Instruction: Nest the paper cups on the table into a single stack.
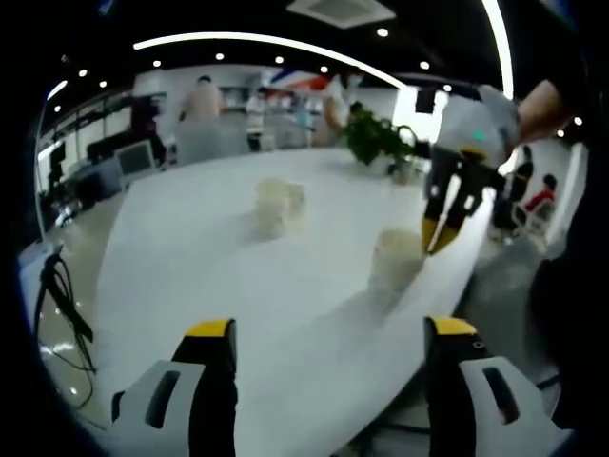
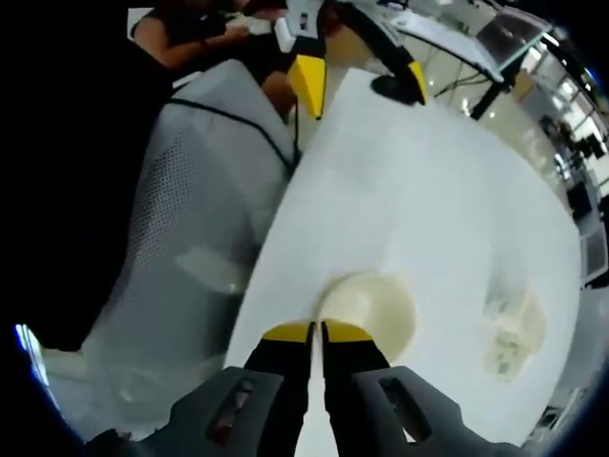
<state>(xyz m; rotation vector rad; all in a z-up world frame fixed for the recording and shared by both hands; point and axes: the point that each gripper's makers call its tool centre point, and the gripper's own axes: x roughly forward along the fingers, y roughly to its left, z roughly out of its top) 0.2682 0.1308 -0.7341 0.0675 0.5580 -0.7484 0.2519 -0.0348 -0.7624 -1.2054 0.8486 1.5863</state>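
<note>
The right gripper (image 2: 316, 331) hangs with jaws pressed together, its tips just at the near rim of a paper cup (image 2: 369, 312). The left gripper (image 1: 328, 328) stands wide open, that cup (image 1: 395, 259) ahead, other cups (image 1: 276, 202) beyond.

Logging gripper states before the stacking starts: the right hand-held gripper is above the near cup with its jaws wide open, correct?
Not quite. The right hand-held gripper is above the near cup, but its jaws are shut, yellow tips nearly touching. The right gripper view shows it.
</note>
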